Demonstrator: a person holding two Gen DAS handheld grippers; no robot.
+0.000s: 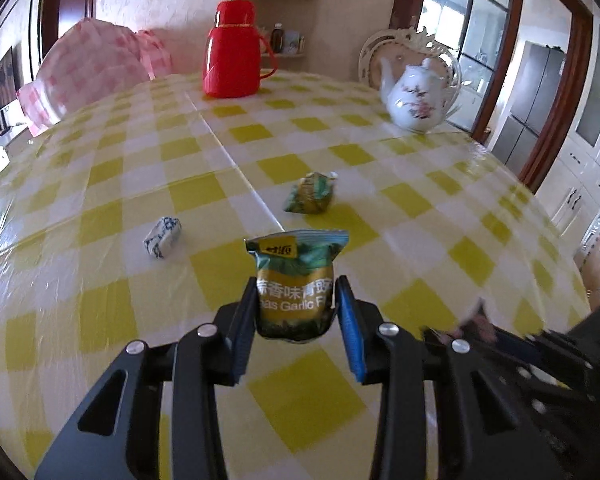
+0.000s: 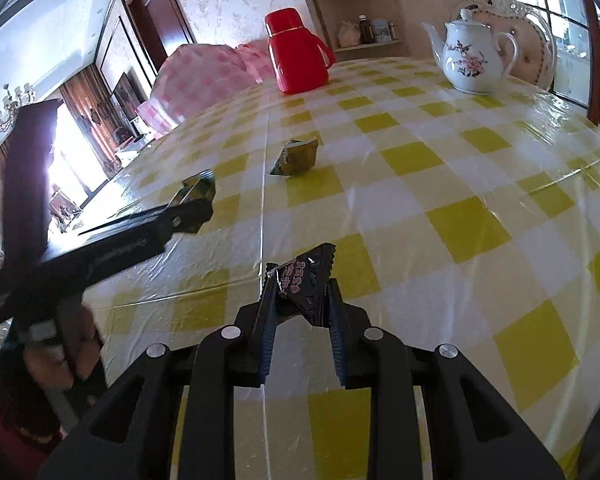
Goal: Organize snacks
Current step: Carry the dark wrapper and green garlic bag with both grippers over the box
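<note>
My left gripper is shut on a green and gold garlic pea packet and holds it above the checked table. A second green packet lies further ahead, and a blue and white candy lies to the left. My right gripper is shut on a black snack packet above the table. In the right wrist view the left gripper shows at the left with its green packet, and the second green packet lies ahead.
A red thermos stands at the far side, also in the right wrist view. A white floral teapot stands at the far right, also seen from the right wrist. A pink checked cover sits far left. Chairs stand beyond the table.
</note>
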